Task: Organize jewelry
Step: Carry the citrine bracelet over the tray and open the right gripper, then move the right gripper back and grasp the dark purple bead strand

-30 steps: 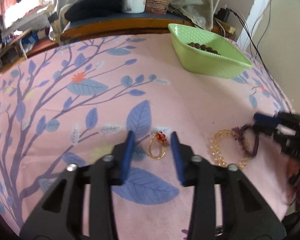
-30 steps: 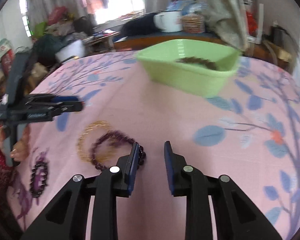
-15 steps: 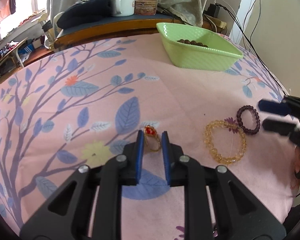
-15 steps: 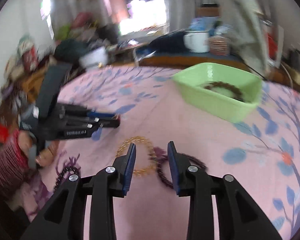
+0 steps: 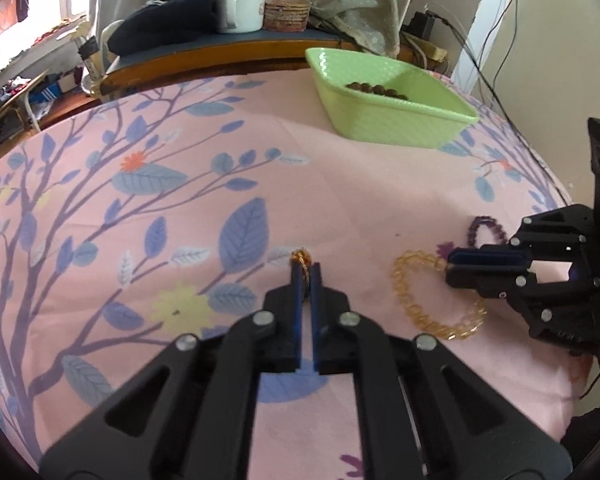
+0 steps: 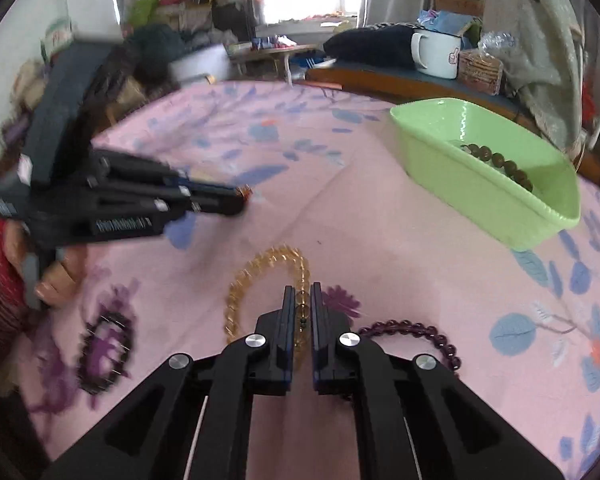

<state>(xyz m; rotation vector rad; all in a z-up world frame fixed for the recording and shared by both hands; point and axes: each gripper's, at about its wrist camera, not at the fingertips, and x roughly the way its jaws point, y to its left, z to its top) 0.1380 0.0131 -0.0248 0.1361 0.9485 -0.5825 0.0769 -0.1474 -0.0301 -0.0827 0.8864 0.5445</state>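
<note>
My left gripper [image 5: 306, 268] is closing its jaws on a small gold ring [image 5: 301, 258] with a red stone, which the pads pinch against the pink cloth. My right gripper [image 6: 302, 290] is closing on a yellow bead bracelet [image 6: 260, 268], with beads squeezed between its pads. A purple bead bracelet [image 6: 416, 330] lies just right of it on the cloth. The green tray [image 6: 488, 196] stands at the far right and holds a brown bead bracelet [image 6: 500, 162]. In the left wrist view the right gripper [image 5: 450, 262] rests on the yellow bracelet [image 5: 436, 320].
A black bead bracelet [image 6: 104, 352] lies on the cloth near the person's hand [image 6: 56, 276]. Behind the table a bench holds a white mug [image 5: 240, 10], a woven coaster stack [image 5: 286, 14] and dark cloth. Cables hang at the right wall.
The left jaws closed around the ring. The right gripper moved from the purple bracelet over to the yellow one and shut on it.
</note>
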